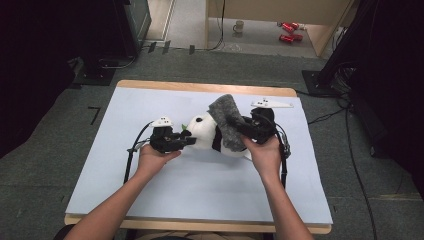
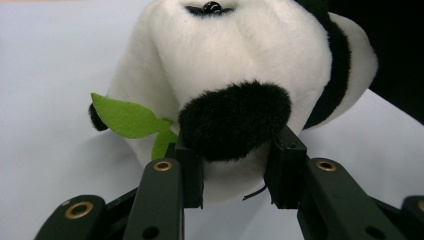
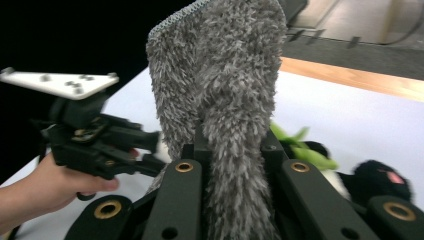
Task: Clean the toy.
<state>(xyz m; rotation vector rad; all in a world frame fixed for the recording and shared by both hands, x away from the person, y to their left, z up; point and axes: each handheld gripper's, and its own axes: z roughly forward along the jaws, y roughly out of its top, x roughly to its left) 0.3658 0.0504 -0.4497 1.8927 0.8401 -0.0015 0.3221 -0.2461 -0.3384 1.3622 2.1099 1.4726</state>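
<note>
I have the left gripper clamped on a black paw of the toy panda, which lies mid-table between my hands. My right gripper pinches the grey fluffy cloth, held upright just over the panda's body.

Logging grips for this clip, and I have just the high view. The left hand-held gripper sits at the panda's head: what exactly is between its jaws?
Observer: The left hand-held gripper has its jaws on either side of the plush panda's black ear, touching it.
Operator: Anything beside that ear?
Observer: A green felt leaf, to its left in the left gripper view.
Operator: And the right one?
Observer: The right hand-held gripper is clamped on the grey cloth, which stands up between its jaws.
</note>
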